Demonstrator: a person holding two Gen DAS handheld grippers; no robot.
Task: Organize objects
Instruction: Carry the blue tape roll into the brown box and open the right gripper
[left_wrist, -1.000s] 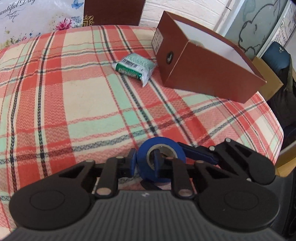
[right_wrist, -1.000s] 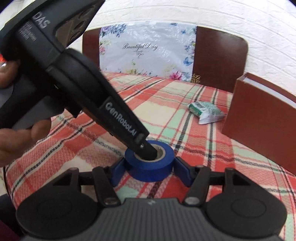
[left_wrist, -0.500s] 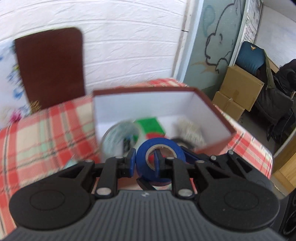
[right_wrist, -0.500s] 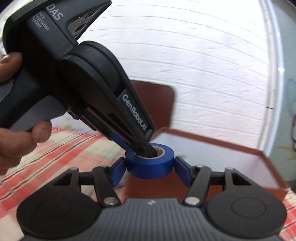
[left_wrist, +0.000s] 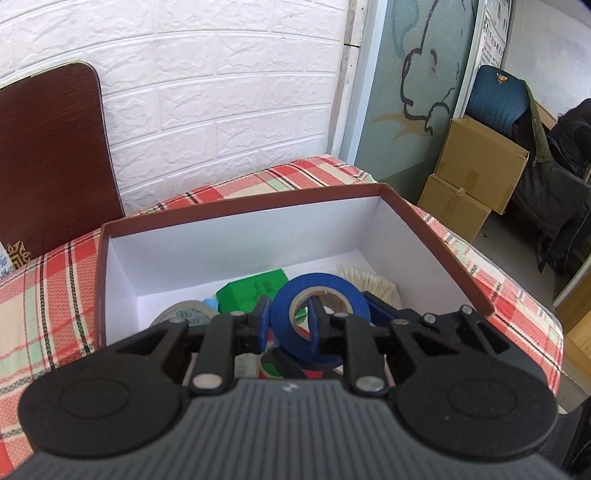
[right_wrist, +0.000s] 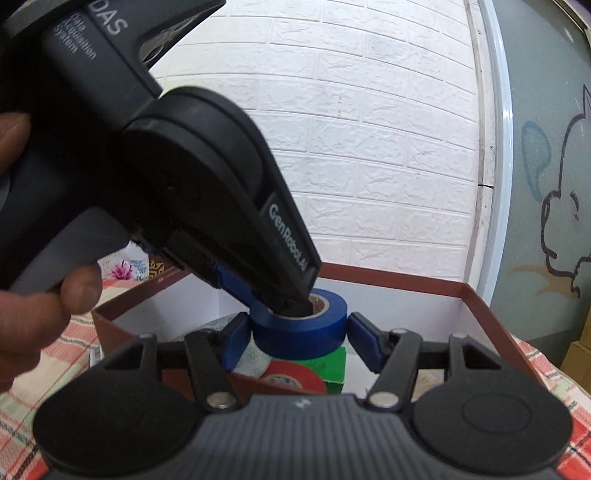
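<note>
blue tape roll (left_wrist: 320, 308) hangs over open brown box (left_wrist: 436, 236), to be put with the other items inside | left gripper (left_wrist: 286, 323) pinches roll wall, one finger through core | right gripper (right_wrist: 297, 334) clasps roll's outer sides for support

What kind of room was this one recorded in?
Probably a lived-in room at home or a small workplace: a table under a checked cloth, a white brick wall, and cardboard boxes stacked by a chair.

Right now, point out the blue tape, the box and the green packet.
blue tape (right_wrist: 299, 332), right wrist view, outer side band.
box (left_wrist: 436, 236), left wrist view, right rim.
green packet (left_wrist: 251, 290), left wrist view, top face.
</note>
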